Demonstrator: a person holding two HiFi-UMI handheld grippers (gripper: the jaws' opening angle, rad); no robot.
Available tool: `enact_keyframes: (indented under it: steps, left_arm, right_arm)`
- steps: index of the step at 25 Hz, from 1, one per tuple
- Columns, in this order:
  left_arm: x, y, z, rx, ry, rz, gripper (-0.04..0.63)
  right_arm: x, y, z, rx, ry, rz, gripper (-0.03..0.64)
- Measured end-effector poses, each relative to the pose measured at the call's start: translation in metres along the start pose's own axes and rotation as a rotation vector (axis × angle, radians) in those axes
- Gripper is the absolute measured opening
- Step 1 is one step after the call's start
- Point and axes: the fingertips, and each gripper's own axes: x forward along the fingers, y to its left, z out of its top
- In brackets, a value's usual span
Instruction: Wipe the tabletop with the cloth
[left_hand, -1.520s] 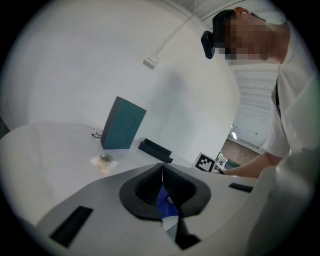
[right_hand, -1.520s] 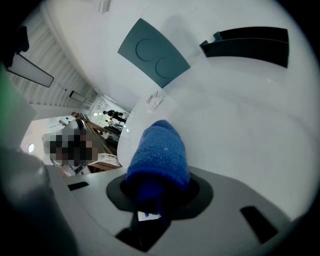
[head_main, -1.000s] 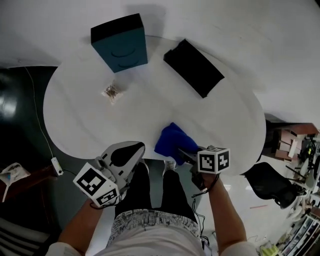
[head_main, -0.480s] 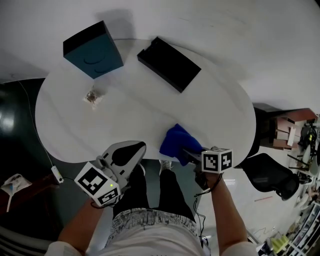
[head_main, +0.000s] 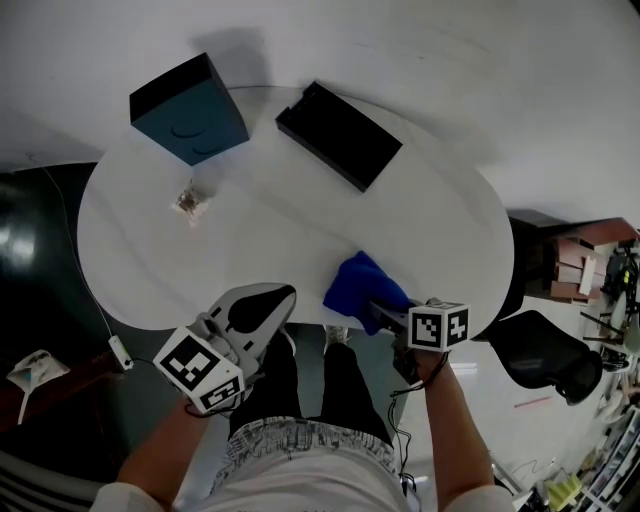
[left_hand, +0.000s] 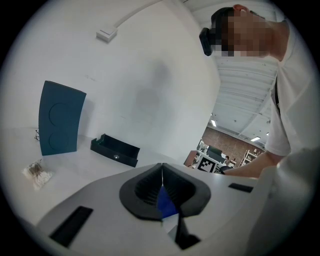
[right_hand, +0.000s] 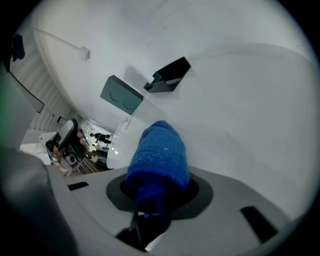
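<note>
A blue cloth is bunched at the near edge of the white oval table. My right gripper is shut on it, and in the right gripper view the cloth bulges out from between the jaws. My left gripper hangs at the table's near edge to the left of the cloth, its jaws pressed together with nothing held. In the left gripper view the jaws meet in a thin line, with a bit of the cloth showing behind them.
A teal box stands at the far left of the table and a black open tray lies at the far middle. A small clear packet rests on the left side. A black chair sits off the table's right.
The camera view has shifted, so the table's objects sit further left and up than one second ago. The right gripper and cloth have drifted slightly right. The left gripper has barely moved.
</note>
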Motion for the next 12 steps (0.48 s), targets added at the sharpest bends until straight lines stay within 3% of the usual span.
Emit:
enact_keyframes:
  steps: [12]
  left_arm:
    - [-0.039,0.013,0.045,0.051,-0.079,0.065,0.021]
  right_arm:
    - [-0.013,0.083,0.066,-0.091,-0.155,0.116,0.114]
